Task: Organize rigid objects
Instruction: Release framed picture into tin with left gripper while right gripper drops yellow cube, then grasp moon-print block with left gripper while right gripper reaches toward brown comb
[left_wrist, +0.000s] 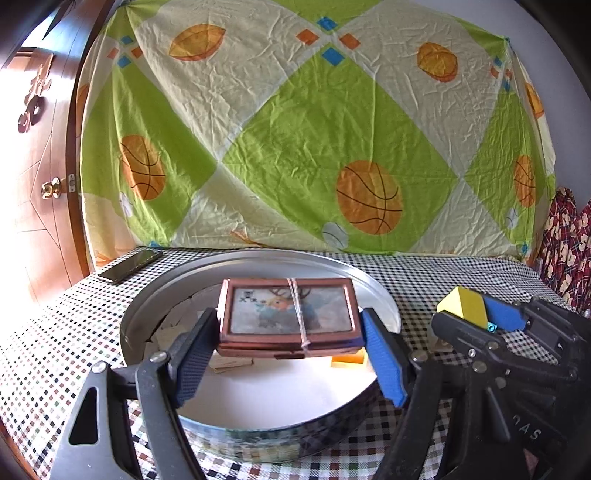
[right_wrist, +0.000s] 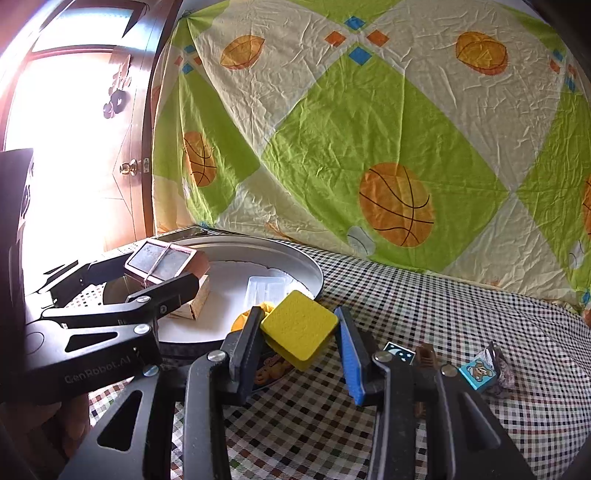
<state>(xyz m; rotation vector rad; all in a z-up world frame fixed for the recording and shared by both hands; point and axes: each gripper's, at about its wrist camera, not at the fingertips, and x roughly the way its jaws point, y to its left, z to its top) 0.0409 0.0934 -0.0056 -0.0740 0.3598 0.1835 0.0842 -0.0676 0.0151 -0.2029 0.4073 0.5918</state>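
Carry-to-tin step: left gripper (left_wrist: 290, 354) clamps the brown picture box (left_wrist: 289, 317) over the round tin (left_wrist: 258, 258); right gripper (right_wrist: 299, 343) clamps a yellow block (right_wrist: 299, 328) just outside its rim. Next, likely lower each inside, clear of the contents, then release

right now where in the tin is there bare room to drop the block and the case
Free: the white floor of the tin at its near middle, in front of the clear tray. Also bare: checked cloth right of the tin. Crowded: the left, by the wooden box under the case, and the near rim by the orange piece under the yellow block.
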